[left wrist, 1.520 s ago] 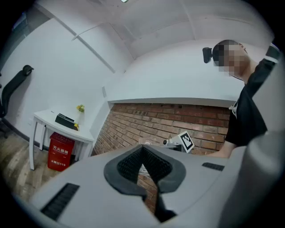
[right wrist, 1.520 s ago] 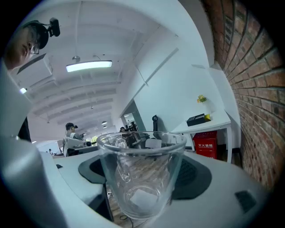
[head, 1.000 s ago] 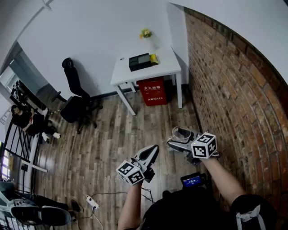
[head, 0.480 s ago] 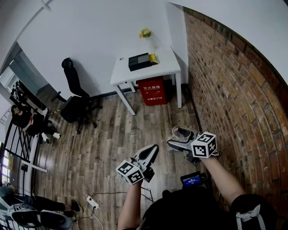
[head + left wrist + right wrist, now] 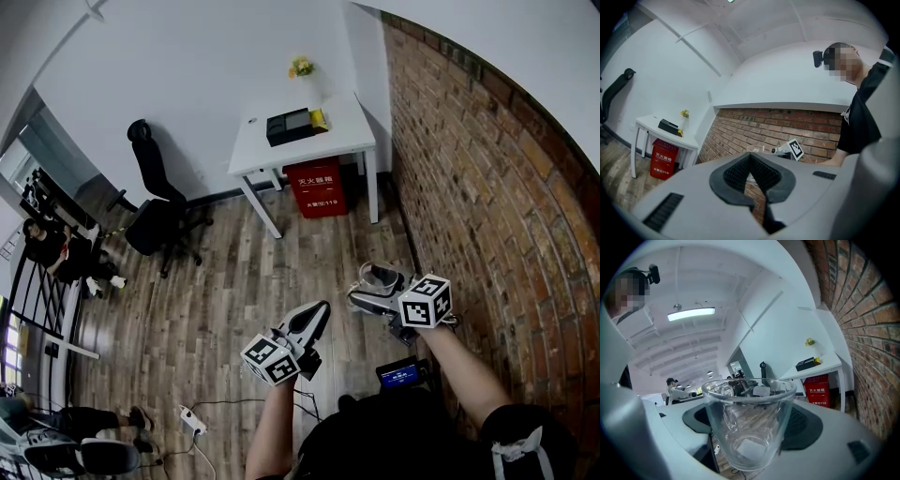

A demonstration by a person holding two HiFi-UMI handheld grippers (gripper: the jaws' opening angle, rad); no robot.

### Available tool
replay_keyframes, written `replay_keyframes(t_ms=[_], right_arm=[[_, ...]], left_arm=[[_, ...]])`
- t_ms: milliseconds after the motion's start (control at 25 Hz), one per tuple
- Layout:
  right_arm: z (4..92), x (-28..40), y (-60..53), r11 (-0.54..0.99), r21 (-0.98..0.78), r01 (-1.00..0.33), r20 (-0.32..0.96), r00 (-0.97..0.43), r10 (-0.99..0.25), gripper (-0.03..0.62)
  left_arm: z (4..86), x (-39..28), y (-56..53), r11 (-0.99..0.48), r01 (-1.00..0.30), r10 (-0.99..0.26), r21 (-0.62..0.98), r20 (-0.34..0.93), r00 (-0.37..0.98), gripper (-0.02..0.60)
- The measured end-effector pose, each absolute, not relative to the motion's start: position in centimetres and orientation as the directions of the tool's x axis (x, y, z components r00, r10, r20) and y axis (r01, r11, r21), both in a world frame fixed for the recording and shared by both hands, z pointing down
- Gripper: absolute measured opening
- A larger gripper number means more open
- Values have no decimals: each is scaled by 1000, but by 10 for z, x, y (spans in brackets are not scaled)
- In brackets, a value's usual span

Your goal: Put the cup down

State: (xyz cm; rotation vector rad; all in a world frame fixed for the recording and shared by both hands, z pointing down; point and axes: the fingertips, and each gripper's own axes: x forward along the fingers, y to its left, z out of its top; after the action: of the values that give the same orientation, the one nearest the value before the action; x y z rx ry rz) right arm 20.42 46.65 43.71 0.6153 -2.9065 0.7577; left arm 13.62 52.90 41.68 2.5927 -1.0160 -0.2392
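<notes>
Two claws are hovering above the wooden floor [image 5: 216,281], and neither is anywhere close to a resting place. Nearest the person, at about 6 o'clock in the head view, the left claw [image 5: 317,317] is carrying nothing, its ribbed pads pressed together. Just beyond, at about 4 o'clock, the right claw [image 5: 373,292] is pinching a clear glass cup [image 5: 749,423] by its side walls, rim upward and close to level, in mid-air.

The cup is looking empty, so probably light, but stiff, smooth and brittle. The padded grip on the walls below the rim seems the right hold, and a flat, gentle landing on the base is called for.

Only the right claw view is showing the thick base and how far the walls are sitting between the pads. The left claw view is catching the cup from the side against the brick wall [image 5: 487,187]. The head view alone is giving the route: the white surface [image 5: 347,141], well apart at 12 o'clock, is carrying a black box [image 5: 289,127].
</notes>
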Motion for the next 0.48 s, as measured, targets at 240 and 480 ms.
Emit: replay_keyframes(t_ms=[240,480], right_arm=[[443,209,461,792,-467,-394,172,-919,-355,410],[455,231,433,772,-494,-401,162,-914,-371,410]], left_arm=[[419,135,521,-649,-644,-717,406,-41,696,8],[421,139,502,-611,-684,-758,398,-45,651,8]])
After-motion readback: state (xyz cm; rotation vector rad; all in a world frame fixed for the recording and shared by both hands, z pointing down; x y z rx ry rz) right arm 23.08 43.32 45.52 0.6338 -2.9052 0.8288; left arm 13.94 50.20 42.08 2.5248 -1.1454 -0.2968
